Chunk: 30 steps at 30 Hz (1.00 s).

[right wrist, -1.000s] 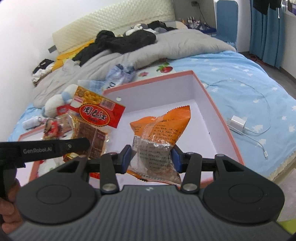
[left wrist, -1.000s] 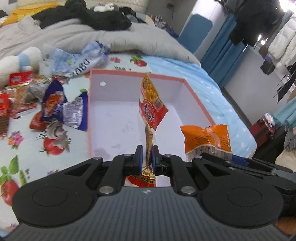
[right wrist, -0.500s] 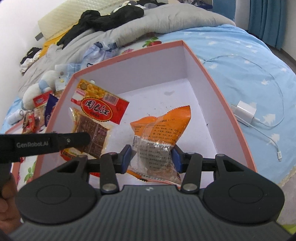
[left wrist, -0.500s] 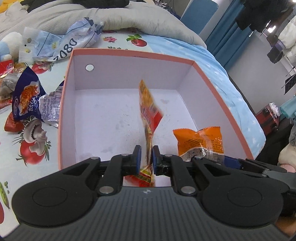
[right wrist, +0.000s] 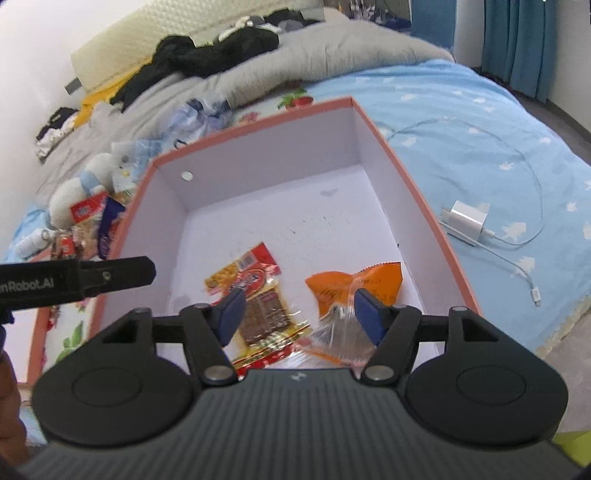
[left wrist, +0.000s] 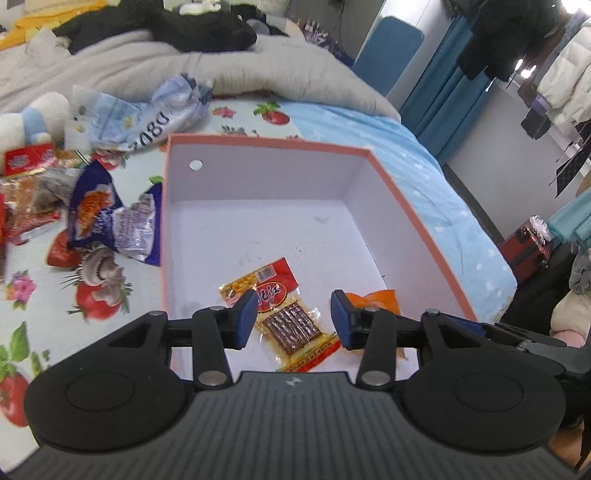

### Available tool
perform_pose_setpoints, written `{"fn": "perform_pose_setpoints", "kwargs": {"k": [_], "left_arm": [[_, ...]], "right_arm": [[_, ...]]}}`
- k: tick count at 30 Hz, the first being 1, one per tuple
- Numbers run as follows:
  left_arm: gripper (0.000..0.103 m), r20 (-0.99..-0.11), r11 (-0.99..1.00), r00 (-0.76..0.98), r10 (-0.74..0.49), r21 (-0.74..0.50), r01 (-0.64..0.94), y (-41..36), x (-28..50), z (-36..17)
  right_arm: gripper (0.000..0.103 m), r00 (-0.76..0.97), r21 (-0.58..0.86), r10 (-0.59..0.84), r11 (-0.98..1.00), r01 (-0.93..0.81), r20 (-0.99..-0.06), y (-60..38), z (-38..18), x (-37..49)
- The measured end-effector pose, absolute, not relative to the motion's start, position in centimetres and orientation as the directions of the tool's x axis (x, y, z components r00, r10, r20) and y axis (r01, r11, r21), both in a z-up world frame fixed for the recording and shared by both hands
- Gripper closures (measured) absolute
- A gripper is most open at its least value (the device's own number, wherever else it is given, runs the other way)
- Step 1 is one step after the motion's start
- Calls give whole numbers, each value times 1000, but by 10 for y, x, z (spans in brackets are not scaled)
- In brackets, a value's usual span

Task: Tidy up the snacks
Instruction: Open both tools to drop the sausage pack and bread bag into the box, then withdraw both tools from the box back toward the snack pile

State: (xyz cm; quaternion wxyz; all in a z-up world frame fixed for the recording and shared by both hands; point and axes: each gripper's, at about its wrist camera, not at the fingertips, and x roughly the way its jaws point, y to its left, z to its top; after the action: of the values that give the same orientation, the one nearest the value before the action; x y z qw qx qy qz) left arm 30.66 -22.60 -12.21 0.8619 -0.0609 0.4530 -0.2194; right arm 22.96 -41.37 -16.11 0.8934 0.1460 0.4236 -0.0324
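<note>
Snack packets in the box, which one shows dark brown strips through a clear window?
The red and yellow packet, lying left of the orange packet, whose clear part looks empty.

Bed in light-blue star sheet; grey duvet heaped at head end, dark clothes on top. Cream padded headboard, white wall. Blue curtains beyond foot corner; hanging coats; grey floor.

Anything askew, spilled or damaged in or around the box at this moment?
Nothing damaged. The red snack packet and orange packet lie loose and slanted on the floor of the box, which has dark specks. More wrappers lie in a jumble beside its left wall.
</note>
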Motion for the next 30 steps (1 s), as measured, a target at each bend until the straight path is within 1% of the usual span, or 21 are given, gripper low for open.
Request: {"fn": "perform_pose_setpoints", "kwargs": {"k": [8,17,22,30], "left_arm": [[54,-696,897,570,-437,-289,335,-187,232,-78],[54,-640,905,640,-425,-275,325,-134,152,-49],[54,-625,911,664,-411,-283,299,-104,115,-45],[54,-615,934,706,-351,-288,213,-61,71,-51]], "right_arm": [[36,698,258,79,954,155,-712,-387,-128,175],[36,751,284,114,953,101,-650,-353,-102,116],[36,776,293,137,954,64,-616,-332,-95,91],[36,769,298,218,954,-38,-601,-293,-96,66]]}}
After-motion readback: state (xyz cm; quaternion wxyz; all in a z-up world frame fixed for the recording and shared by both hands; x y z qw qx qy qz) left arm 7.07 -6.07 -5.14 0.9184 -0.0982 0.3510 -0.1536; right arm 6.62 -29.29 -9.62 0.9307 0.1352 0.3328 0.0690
